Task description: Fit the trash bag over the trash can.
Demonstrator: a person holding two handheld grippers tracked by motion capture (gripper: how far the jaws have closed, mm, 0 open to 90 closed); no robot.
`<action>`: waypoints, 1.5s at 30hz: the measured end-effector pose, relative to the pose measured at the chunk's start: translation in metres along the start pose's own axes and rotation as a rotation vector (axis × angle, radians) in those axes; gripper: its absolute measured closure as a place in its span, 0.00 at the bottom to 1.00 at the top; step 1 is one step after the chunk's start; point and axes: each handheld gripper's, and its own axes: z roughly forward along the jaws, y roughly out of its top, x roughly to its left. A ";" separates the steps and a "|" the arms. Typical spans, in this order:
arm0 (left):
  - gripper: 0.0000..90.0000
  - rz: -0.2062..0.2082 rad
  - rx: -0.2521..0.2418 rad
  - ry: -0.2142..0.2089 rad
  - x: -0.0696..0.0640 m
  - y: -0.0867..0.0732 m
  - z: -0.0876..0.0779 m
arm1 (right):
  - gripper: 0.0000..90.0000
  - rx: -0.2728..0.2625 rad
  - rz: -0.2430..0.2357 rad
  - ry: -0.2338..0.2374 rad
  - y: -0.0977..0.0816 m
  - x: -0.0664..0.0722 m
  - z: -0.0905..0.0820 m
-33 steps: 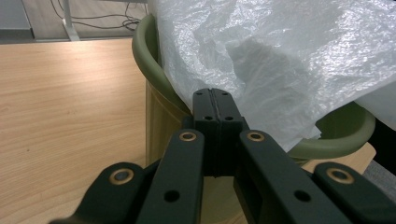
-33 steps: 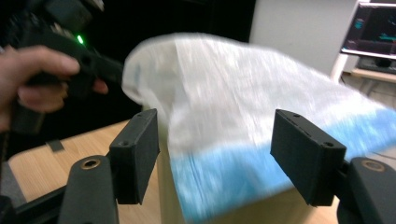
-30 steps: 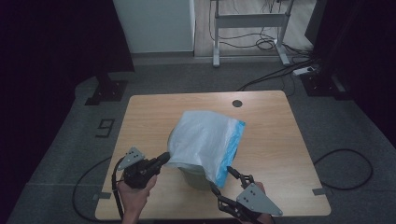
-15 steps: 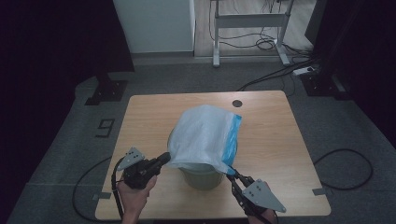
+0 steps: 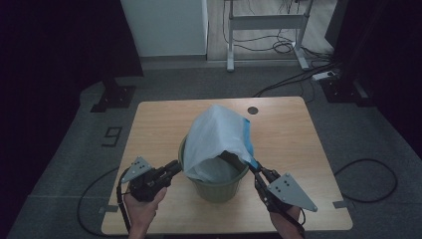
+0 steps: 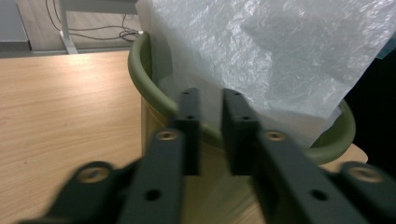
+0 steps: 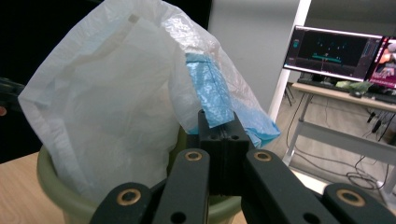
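A green bin (image 5: 219, 191) stands on the wooden table, with a white plastic bag (image 5: 216, 134) rising out of it and a blue strip (image 5: 247, 137) along the bag's right edge. My right gripper (image 5: 256, 168) has just been closing. It is shut on the blue strip (image 7: 210, 88) and holds that side of the bag (image 7: 107, 107) up over the bin's rim (image 7: 56, 186). My left gripper (image 5: 175, 167) is at the bin's left rim. Its jaws (image 6: 212, 116) have just been opening and stand slightly apart at the rim (image 6: 144, 79), below the bag (image 6: 280, 51).
The table (image 5: 149, 124) has a small round hole (image 5: 253, 110) near its far edge. Cables and a metal desk frame (image 5: 266, 22) lie on the floor beyond. A lit monitor (image 7: 336, 51) stands on a desk in the background.
My right gripper has risen and shut on the bag's blue strip, pulling the bag more upright and uncovering the bin's mouth. The left hand has stayed where it was.
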 end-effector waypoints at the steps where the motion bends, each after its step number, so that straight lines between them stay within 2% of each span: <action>1: 0.74 0.003 -0.016 -0.003 0.000 0.003 -0.005 | 0.99 -0.003 -0.005 0.000 0.003 -0.001 0.001; 6: 0.62 0.006 -0.044 -0.013 -0.001 0.014 -0.015 | 0.99 -0.009 -0.019 0.000 0.006 -0.003 0.002; 10: 0.54 0.050 -0.069 -0.049 -0.012 0.026 -0.022 | 0.99 -0.018 -0.049 0.015 0.011 -0.002 0.003; 15: 0.46 0.109 -0.086 -0.096 -0.028 0.028 -0.023 | 0.99 -0.016 -0.062 0.028 0.017 0.001 0.007; 16: 0.45 0.109 -0.086 -0.096 -0.028 0.028 -0.023 | 0.99 -0.016 -0.062 0.031 0.018 0.001 0.007; 17: 0.45 0.143 -0.080 -0.085 -0.036 0.028 -0.021 | 0.99 -0.016 -0.066 0.033 0.019 0.001 0.008; 19: 0.45 0.163 -0.067 -0.072 -0.040 0.029 -0.017 | 0.99 -0.015 -0.070 0.037 0.020 0.002 0.009; 22: 0.53 0.170 -0.055 -0.049 -0.042 0.030 -0.011 | 0.99 -0.012 -0.074 0.040 0.021 0.003 0.010; 24: 0.67 0.168 -0.054 -0.046 -0.041 0.030 -0.009 | 0.99 -0.010 -0.075 0.040 0.021 0.003 0.010; 25: 0.75 0.162 -0.045 -0.066 -0.039 0.029 -0.007 | 0.99 -0.008 -0.075 0.041 0.020 0.002 0.010; 27: 0.86 0.167 -0.039 -0.062 -0.038 0.028 -0.004 | 0.99 -0.005 -0.077 0.040 0.020 0.002 0.010; 31: 0.99 0.165 -0.056 -0.059 -0.035 0.026 -0.003 | 0.98 0.004 -0.075 0.041 0.018 0.000 0.011; 36: 1.00 0.135 -0.088 -0.058 -0.029 0.025 -0.007 | 0.95 0.018 -0.058 0.042 0.013 -0.003 0.011; 37: 1.00 0.123 -0.091 -0.056 -0.025 0.024 -0.010 | 0.93 0.034 -0.041 0.048 0.009 -0.005 0.013; 45: 1.00 0.081 -0.113 -0.039 -0.010 0.019 -0.022 | 0.94 0.075 -0.013 0.060 -0.003 -0.008 0.016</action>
